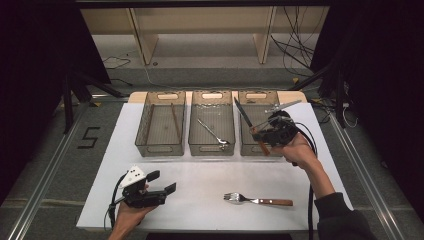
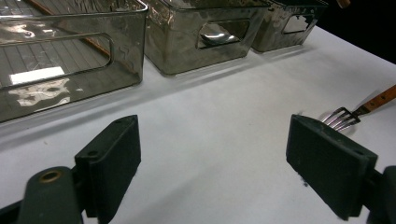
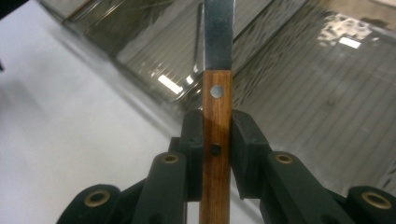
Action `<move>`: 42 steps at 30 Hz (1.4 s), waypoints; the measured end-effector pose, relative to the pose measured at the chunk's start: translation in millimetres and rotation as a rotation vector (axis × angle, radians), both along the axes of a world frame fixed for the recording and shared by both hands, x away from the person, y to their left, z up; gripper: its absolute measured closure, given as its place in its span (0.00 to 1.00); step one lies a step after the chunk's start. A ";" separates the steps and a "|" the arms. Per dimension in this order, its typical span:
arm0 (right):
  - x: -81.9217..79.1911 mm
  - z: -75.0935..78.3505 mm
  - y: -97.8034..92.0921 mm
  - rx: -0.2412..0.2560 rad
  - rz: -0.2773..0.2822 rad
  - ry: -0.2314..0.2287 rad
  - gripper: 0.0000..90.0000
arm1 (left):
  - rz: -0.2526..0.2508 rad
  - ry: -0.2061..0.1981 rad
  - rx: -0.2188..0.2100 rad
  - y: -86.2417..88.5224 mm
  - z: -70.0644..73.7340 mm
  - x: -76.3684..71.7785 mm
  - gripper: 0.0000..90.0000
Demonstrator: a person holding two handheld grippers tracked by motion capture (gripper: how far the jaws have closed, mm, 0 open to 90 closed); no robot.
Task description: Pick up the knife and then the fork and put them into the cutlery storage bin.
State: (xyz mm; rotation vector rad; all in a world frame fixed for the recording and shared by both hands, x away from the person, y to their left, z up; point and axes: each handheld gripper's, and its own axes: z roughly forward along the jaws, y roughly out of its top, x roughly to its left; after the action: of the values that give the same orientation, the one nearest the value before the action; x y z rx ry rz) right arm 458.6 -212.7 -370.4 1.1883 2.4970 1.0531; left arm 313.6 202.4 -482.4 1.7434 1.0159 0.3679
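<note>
Above the right-hand bin (image 1: 257,122) of three clear bins, held the right gripper (image 1: 263,134) with its fingers (image 3: 194,140) clamped tight on the wooden handle of a knife (image 1: 248,122), blade pointing up and away over that bin. Showed, in the right gripper view, the handle (image 3: 215,140) pinched between both pads, one rivet above the grip and the steel blade (image 3: 218,32) rising beyond. Hovered clear of the bin floor, the knife tilted rather than flat.

Near the table's (image 1: 200,175) front edge, well left of that bin, rested the left gripper (image 1: 160,187) with fingers (image 2: 109,163) spread wide and nothing between them. Looked, in the left gripper view, over bare white table toward the bins.

Between the two grippers, nearer the front edge than the bins, lay a fork (image 1: 257,200) flat on the table, tines to the left, wooden handle to the right; caught its tines (image 2: 341,117) just past the left gripper's far finger.

Behind the fork, held a spoon (image 1: 212,134) in the middle bin (image 1: 212,122) and thin sticks (image 1: 175,122) in the left-hand bin (image 1: 161,122).
</note>
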 end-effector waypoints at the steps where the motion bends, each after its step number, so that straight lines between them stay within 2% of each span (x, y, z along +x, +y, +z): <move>1: 3.0 1.2 -0.8 0.011 -0.010 0.002 0.85 | 0.000 0.000 0.000 0.0 0.0 0.0 0.20; 3: 8.9 3.1 -2.1 0.034 -0.032 0.006 0.85 | 0.000 0.000 0.000 0.2 -0.1 0.0 0.20; 10: 26.6 5.5 -4.3 0.051 -0.123 0.024 0.85 | -0.001 -0.006 -0.008 0.3 0.3 -0.3 0.20; 20: 46.4 -6.3 -4.7 0.054 -0.228 0.080 0.85 | -0.003 -0.015 -0.003 0.5 0.5 -0.8 0.20; 32: 63.0 -18.5 -4.4 0.053 -0.298 0.121 0.85 | -0.005 -0.017 -0.002 0.2 0.4 -0.9 0.20; 42: 68.4 -26.1 -0.5 0.043 -0.324 0.148 0.85 | -0.004 -0.014 -0.002 0.8 0.3 -0.8 0.20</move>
State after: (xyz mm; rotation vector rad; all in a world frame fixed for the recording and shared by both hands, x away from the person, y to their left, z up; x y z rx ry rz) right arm 527.0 -213.2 -396.6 1.6689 2.2828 0.9666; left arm 312.7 203.3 -482.0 1.7380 1.0024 0.3763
